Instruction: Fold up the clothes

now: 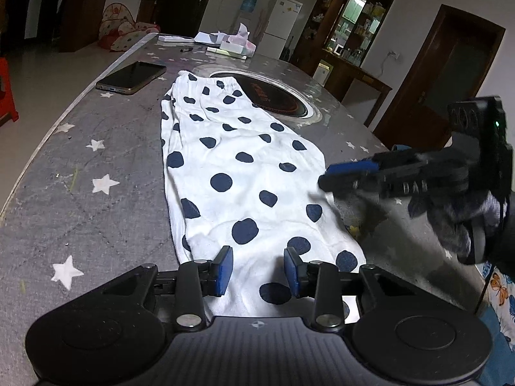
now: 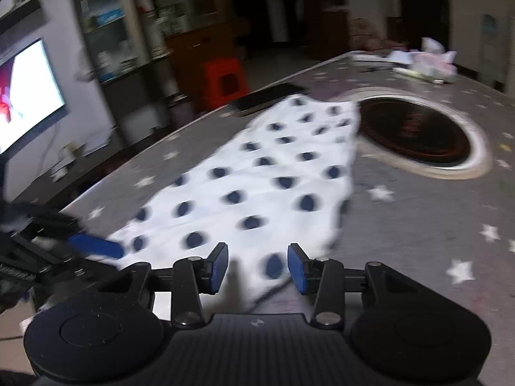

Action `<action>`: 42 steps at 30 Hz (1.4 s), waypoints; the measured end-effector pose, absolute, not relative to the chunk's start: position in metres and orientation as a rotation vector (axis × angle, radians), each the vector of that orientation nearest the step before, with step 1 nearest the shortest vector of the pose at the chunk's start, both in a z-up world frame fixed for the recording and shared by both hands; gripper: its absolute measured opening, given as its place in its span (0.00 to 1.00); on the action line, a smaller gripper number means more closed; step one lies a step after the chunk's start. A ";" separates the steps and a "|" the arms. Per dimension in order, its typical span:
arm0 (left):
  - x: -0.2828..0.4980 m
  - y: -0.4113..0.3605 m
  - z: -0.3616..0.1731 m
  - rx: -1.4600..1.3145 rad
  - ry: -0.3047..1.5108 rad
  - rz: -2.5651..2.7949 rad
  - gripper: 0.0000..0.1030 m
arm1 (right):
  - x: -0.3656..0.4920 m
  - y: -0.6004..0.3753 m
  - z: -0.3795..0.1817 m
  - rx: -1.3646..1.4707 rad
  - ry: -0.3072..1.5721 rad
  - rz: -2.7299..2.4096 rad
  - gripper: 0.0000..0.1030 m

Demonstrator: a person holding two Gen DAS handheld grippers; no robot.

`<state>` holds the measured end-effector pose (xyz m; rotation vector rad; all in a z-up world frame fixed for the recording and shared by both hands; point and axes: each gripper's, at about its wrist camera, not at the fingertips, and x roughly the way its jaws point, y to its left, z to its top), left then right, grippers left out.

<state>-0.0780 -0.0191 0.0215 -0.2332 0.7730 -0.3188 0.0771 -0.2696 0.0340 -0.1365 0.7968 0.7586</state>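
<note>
The whole right wrist view is smeared with motion. The near hem of the white cotton garment with navy polka dots [image 1: 244,173] runs under the black left gripper [image 1: 258,271] body, hidden. That garment covers part of the round dark inset cooktop [image 1: 276,96]. The bright wall-mounted screen [image 2: 25,93] is cut by the frame edge.
</note>
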 end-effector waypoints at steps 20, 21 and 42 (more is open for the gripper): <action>-0.075 -0.021 0.021 -0.217 0.783 -0.315 0.38 | 0.100 -0.283 0.024 -0.108 0.802 0.679 0.06; -0.075 -0.020 0.021 -0.217 0.782 -0.315 0.38 | 0.099 -0.284 0.026 -0.120 0.797 0.674 0.06; -0.079 -0.026 0.036 -0.168 0.753 -0.319 0.40 | 0.089 -0.269 0.051 -0.090 0.720 0.721 0.30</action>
